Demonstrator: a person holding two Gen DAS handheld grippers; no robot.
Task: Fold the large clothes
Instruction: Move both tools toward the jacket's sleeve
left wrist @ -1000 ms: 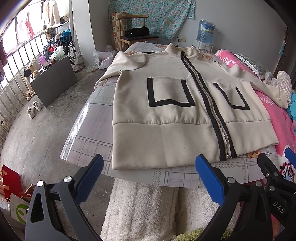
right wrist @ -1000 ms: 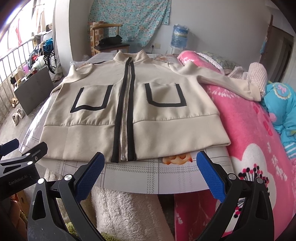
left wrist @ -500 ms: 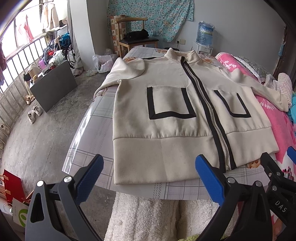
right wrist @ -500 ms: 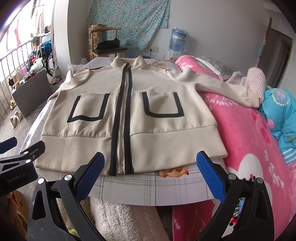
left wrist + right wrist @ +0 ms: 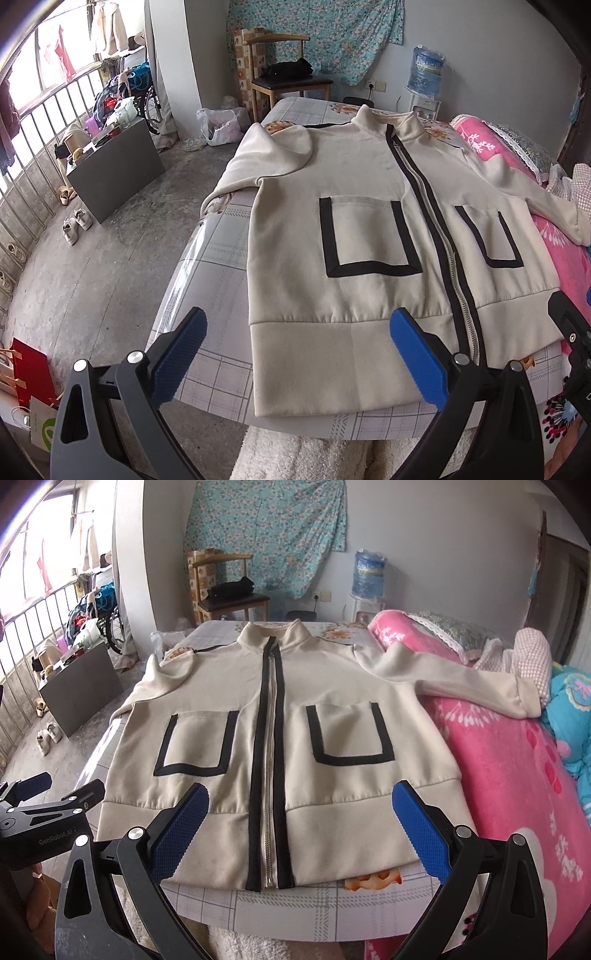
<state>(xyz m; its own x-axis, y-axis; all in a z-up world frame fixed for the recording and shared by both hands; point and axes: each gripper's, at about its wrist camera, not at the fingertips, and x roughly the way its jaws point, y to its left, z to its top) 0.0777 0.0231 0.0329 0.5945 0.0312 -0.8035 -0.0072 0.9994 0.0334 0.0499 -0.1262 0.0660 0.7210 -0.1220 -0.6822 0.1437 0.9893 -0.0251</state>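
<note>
Left wrist view shows the left gripper [image 5: 297,356] with its two blue fingers [image 5: 177,354] spread wide and nothing between them; it hangs above the near hem of a cream jacket [image 5: 354,236]. The jacket lies flat and face up on a table [image 5: 218,266] covered with a checked cloth, the collar at the far end and the hem at the near edge. It is zipped closed, with a black band along the zipper [image 5: 436,236] and two pockets [image 5: 365,236] edged in black. One sleeve [image 5: 255,162] hangs over the table's far left side. Right wrist view shows the right gripper [image 5: 299,834], also wide open and holding nothing, over the hem close to the zipper. From this camera the other sleeve [image 5: 461,683] stretches to the right onto a pink blanket [image 5: 509,760], which lies just beside the table. At the left edge of this view a part of the left gripper [image 5: 44,805] is seen. Behind the table stand a wooden chair [image 5: 229,594] and a water bottle [image 5: 367,574].
</note>
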